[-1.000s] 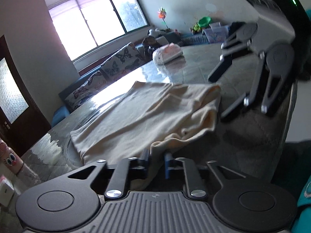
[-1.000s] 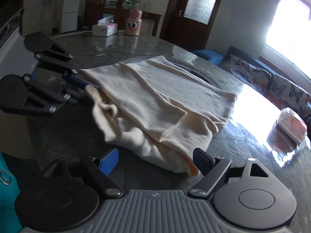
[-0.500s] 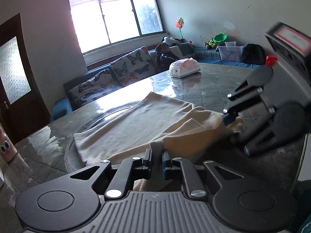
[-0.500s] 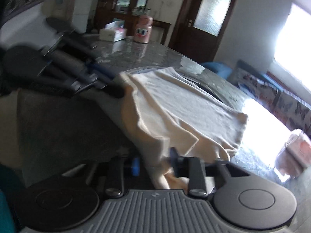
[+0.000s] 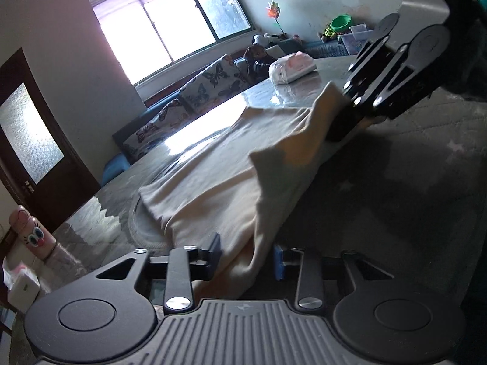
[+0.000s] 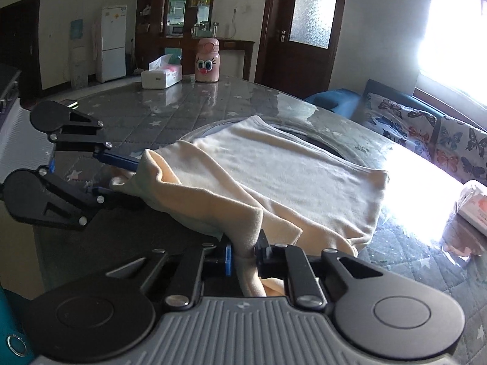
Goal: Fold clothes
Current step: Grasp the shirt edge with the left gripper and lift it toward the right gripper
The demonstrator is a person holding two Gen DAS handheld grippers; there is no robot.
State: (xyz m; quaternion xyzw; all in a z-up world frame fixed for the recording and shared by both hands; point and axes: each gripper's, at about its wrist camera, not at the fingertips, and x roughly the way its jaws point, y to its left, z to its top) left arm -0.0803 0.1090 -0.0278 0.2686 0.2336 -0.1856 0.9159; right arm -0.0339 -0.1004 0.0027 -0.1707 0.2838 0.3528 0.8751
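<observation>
A cream garment (image 5: pixel 219 179) lies partly folded on the grey quilted table (image 5: pixel 426 164). It also shows in the right wrist view (image 6: pixel 289 170). My left gripper (image 5: pixel 246 258) has its jaws apart with the garment's near edge draped loosely between them; it appears at the left of the right wrist view (image 6: pixel 121 176). My right gripper (image 6: pixel 245 254) is shut on a fold of the garment's near edge and lifts it a little; it appears in the left wrist view (image 5: pixel 341 124) at the upper right.
A pink cartoon bottle (image 6: pixel 207 60) and a tissue box (image 6: pixel 161 76) stand at the table's far side. A plastic-wrapped pack (image 5: pixel 292 67) lies near the window end. A butterfly-print sofa (image 5: pixel 194 97) runs beside the table.
My left gripper's jaws have opened around the garment edge. My right gripper went from open to shut on the garment and now holds its edge up.
</observation>
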